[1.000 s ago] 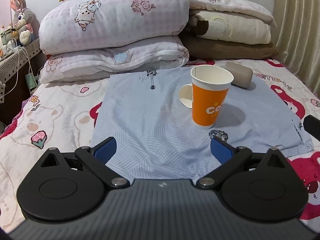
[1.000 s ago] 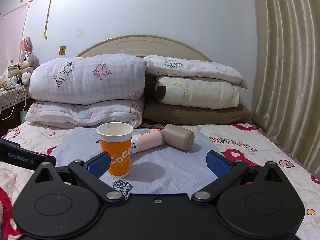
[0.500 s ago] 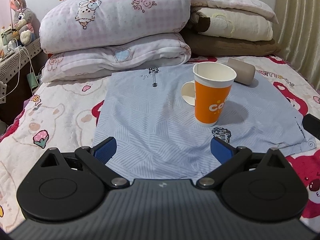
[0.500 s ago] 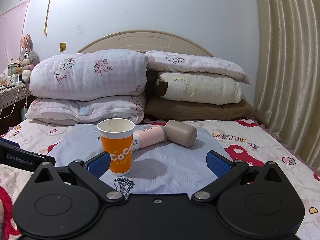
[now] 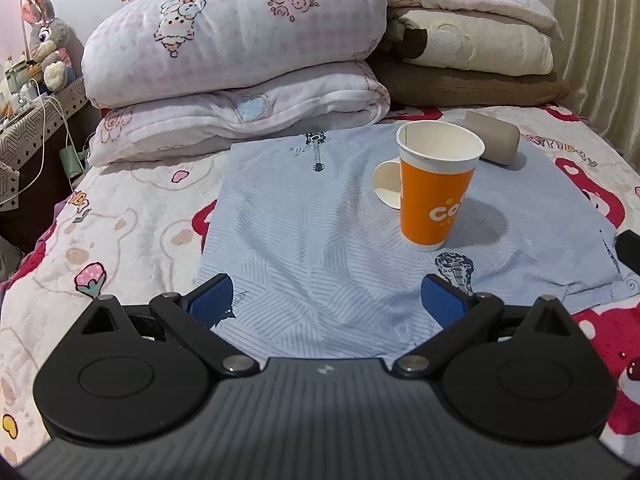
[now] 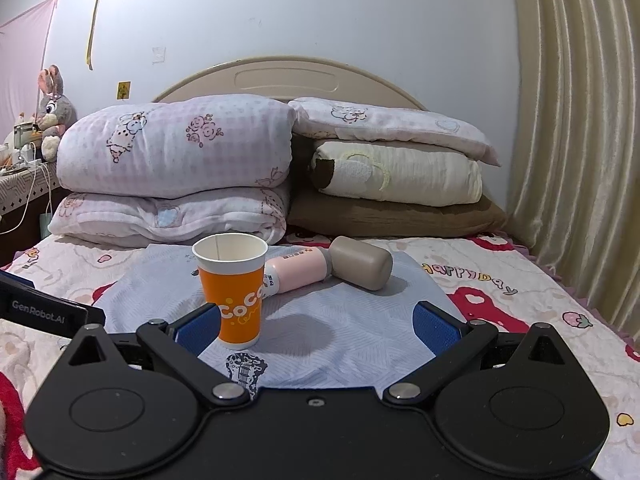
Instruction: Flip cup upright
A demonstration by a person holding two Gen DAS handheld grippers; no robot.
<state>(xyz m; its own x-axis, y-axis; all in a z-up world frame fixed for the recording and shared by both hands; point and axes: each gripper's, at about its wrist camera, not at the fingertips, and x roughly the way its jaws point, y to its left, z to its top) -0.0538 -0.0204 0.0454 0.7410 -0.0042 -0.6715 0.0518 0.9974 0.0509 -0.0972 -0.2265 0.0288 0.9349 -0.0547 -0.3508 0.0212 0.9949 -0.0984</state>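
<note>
While both grippers gape, left gripper [image 5: 326,300], right gripper [image 6: 316,322], tapered orange paper cup [image 6: 234,290] upright on ribbed blue cloth [image 5: 304,240]

The cup [image 6: 233,292] is stood upright on a cloth [image 6: 344,328] that is spread over the bed [image 6: 520,280]. Just behind it and to its right, a bottle [image 6: 328,266] is laid on its side on the same cloth. Pillows [image 6: 176,168] are stacked behind, against the headboard [image 6: 284,78].
</note>
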